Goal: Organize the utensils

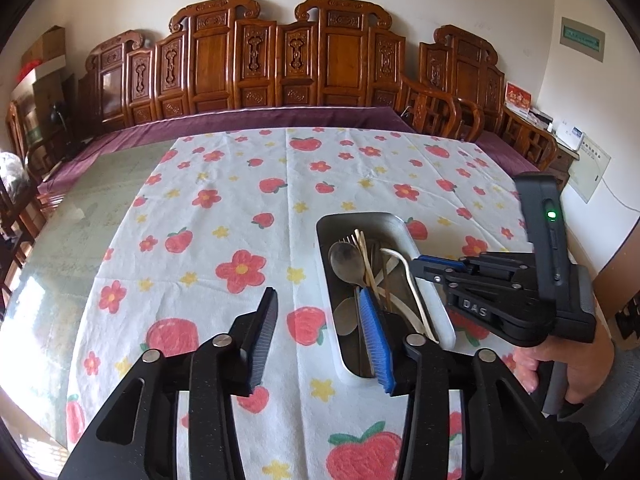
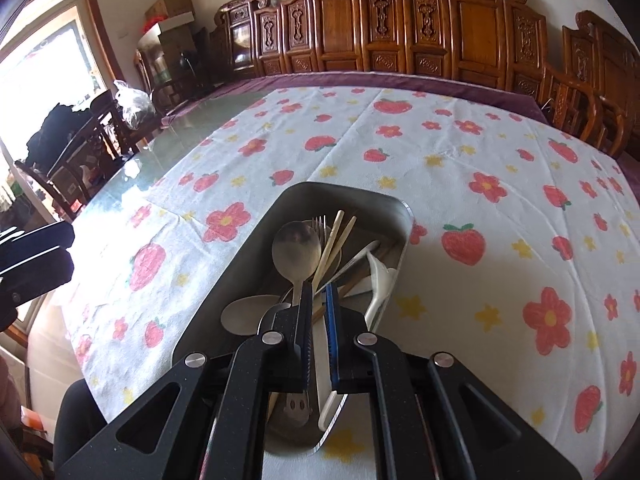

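Utensils lie heaped in the metal tray right under my right gripper, whose jaws are nearly shut with a white spoon handle showing between them, though I cannot tell if it is gripped. My left gripper hangs half open, empty, beside the tray, I think to steady it. "DAS" is readable on the right gripper's body.

tray: dull metal | spoon: tarnished metal | tablecloth: matt cloth

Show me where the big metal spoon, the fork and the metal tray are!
big metal spoon (image 2: pixel 296 245): right wrist view, on its bowl.
fork (image 2: pixel 319 223): right wrist view, on its tines.
metal tray (image 1: pixel 362 217): left wrist view, on its far rim.
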A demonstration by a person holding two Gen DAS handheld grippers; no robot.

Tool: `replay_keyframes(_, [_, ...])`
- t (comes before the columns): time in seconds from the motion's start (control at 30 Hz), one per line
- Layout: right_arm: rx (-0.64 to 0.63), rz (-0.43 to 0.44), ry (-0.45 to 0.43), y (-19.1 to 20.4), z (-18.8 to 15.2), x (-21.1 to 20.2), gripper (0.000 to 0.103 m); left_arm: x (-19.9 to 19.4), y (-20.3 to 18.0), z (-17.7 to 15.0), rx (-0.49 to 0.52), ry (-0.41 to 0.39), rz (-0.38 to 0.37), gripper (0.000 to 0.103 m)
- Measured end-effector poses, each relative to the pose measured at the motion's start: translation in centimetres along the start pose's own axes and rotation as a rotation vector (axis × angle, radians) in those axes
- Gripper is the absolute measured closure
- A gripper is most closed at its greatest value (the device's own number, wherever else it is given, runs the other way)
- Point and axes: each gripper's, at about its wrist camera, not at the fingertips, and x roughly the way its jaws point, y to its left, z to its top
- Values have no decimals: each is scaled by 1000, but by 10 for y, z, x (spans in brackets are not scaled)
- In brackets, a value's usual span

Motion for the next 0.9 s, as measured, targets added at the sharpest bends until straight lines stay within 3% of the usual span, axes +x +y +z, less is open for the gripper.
replay_keyframes(0.1, [1,-10,-45,-1,-9,-30,89,-9,-7,0,0,-13,-3,49])
replay_keyframes(0.17, [7,-23,-76,-3,-16,-50,78,-16,-13,-1,1,-28,-2,30])
replay_keyframes(0.27, [19,-44,-113,-7,-28,-78,61,-26,-22,-4,1,-48,-19,24])
replay_keyframes(0.33, [40,-59,-134,-12,-39,-97,40,-31,-30,-6,7,-48,-11,14])
replay_keyframes(0.53, [72,-117,-194,-20,-68,-142,8,-44,-52,-15,30,-52,5,8])
replay_keyframes(0.63, [78,-137,-215,-20,-81,-163,3,-50,-60,-22,29,-43,1,8])
replay_keyframes(0.9, [108,-224,-271,-22,-98,-214,3,-76,-81,-34,26,-66,-2,8])
